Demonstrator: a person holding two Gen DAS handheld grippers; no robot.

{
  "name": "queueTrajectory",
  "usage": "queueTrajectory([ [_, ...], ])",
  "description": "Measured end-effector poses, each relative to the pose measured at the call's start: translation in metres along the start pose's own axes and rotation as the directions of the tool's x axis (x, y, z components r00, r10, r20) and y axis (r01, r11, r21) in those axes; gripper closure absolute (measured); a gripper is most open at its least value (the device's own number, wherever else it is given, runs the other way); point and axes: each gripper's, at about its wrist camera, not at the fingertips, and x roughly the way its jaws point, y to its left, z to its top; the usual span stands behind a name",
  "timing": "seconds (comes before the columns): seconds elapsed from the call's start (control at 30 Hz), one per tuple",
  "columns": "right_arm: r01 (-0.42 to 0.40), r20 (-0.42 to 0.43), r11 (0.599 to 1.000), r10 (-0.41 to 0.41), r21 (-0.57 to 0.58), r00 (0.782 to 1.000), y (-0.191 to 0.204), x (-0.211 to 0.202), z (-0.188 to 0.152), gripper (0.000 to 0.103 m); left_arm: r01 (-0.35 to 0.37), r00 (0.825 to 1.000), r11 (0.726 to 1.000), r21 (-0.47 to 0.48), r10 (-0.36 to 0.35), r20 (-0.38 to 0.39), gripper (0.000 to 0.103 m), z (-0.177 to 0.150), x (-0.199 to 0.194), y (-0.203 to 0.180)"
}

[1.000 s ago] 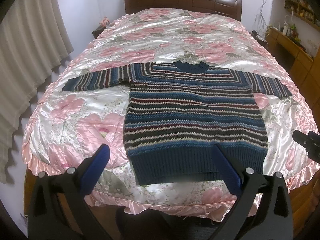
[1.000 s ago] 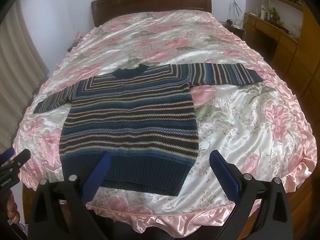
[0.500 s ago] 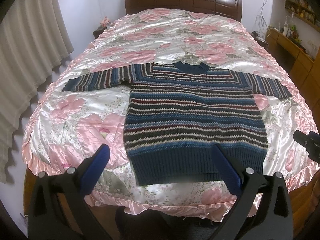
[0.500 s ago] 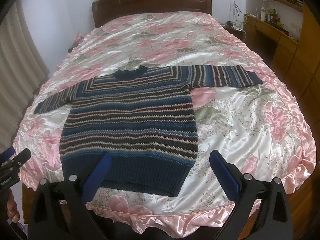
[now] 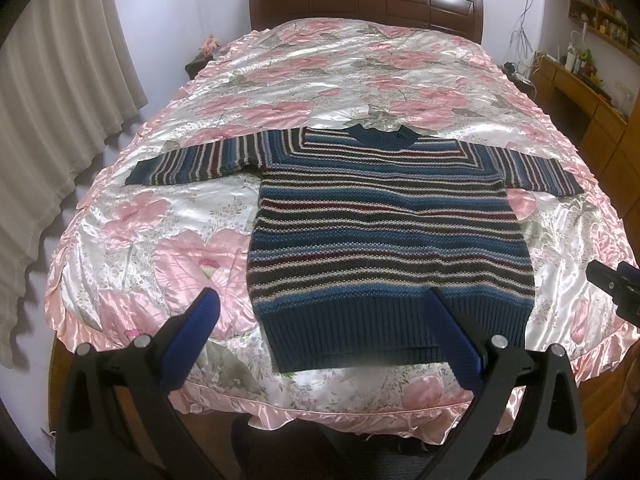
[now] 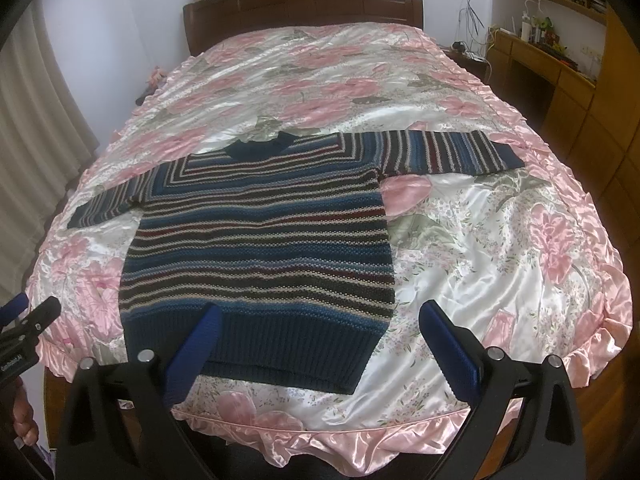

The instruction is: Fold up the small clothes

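A small striped knit sweater [image 5: 384, 232] [image 6: 264, 240], navy with white, blue and dark red bands, lies flat and face up on the bed with both sleeves spread out sideways and its ribbed hem toward me. My left gripper [image 5: 322, 300] hangs open above the hem's left half, empty. My right gripper [image 6: 318, 312] is open too, above the hem's right corner, with nothing between its blue pads. Each gripper's tip shows at the edge of the other's view: the right gripper [image 5: 616, 284] and the left gripper [image 6: 28, 320].
The bed carries a shiny pink floral bedspread [image 5: 168, 248] [image 6: 500, 240] with a ruffled edge nearest me. A dark wooden headboard [image 5: 360, 0] stands at the far end. Curtains [image 5: 48, 120] hang on the left; a wooden desk with shelves [image 6: 560, 72] lines the right.
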Motion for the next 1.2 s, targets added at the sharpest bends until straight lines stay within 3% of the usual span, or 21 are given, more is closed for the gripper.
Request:
queueTrajectory([
  [0.77, 0.003, -0.014, 1.0, -0.003, 0.005, 1.0, -0.01, 0.007, 0.009, 0.004, -0.014, 1.0, 1.0, -0.016, 0.013, -0.025, 0.003, 0.004, 0.013, 0.0],
  [0.97, 0.043, 0.024, 0.997, -0.045, 0.064, 0.999, -0.062, 0.021, 0.048, 0.004, -0.018, 0.999, 1.0, 0.004, 0.018, -0.037, 0.003, 0.034, 0.044, -0.027],
  [1.2, 0.1, 0.015, 0.99, -0.102, 0.097, 0.995, -0.153, 0.062, 0.121, 0.004, 0.03, 0.999, 1.0, -0.007, -0.03, -0.041, 0.003, 0.097, 0.098, -0.095],
])
